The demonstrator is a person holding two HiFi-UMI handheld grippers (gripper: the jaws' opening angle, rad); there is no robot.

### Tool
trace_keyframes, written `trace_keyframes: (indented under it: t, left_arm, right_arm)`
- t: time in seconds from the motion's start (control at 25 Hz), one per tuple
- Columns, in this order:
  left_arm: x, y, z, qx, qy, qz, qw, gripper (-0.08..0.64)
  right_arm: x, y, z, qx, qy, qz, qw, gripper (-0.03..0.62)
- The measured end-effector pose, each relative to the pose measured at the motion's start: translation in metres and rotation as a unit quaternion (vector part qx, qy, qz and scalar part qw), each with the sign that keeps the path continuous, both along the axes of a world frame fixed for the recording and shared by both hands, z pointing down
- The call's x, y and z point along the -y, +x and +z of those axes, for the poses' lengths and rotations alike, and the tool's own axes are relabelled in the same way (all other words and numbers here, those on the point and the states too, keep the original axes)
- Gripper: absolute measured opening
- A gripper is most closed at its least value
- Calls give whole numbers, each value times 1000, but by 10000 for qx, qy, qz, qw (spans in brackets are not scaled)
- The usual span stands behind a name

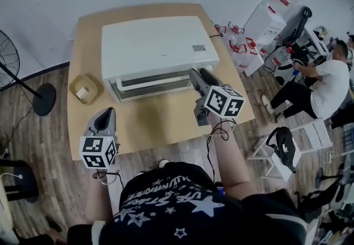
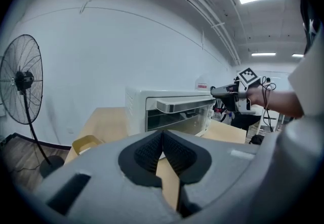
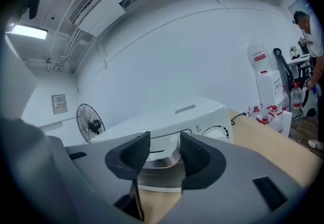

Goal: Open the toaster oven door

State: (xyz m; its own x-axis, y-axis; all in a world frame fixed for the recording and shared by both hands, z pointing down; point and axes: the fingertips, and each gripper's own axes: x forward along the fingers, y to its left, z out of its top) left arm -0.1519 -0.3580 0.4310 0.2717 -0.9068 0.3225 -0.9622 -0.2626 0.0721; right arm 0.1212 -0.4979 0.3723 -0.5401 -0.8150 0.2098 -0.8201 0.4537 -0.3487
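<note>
- Toaster oven [image 1: 157,45]: white casing, smooth, satin sheen.
- Door [image 2: 185,119]: glass pane, glossy, reflective.
- Door handle [image 2: 185,104]: silvery, brushed-metal look.
- Table [image 1: 160,119]: pale wood-look top, smooth, matt.
- Floor [image 1: 44,144]: brown wood-grain planks, slight sheen.
- Left gripper [image 2: 162,139] and right gripper [image 3: 165,149]: grey matt plastic shells. Pads [image 3: 132,153] are black, finely ribbed, rubbery-looking.
- Fan [image 2: 20,80]: dark wire grille.

The right gripper [image 1: 199,76] hides the right end of the toaster oven [image 1: 157,45] front. The left edge cuts the fan [image 1: 6,61].
</note>
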Motion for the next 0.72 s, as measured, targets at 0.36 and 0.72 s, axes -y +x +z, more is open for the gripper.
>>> trace_keyframes:
  t: [0.36,0.72]
  left_arm:
    - [3,-3,5,9,-68,-208,9998,20]
    - [-6,1,14,54,-193,-115,9997,20]
  right_arm:
    - [18,-6,16,-175,-417,-129,9989,167]
    - [13,-6,16,-423,-438,-49,9981,162]
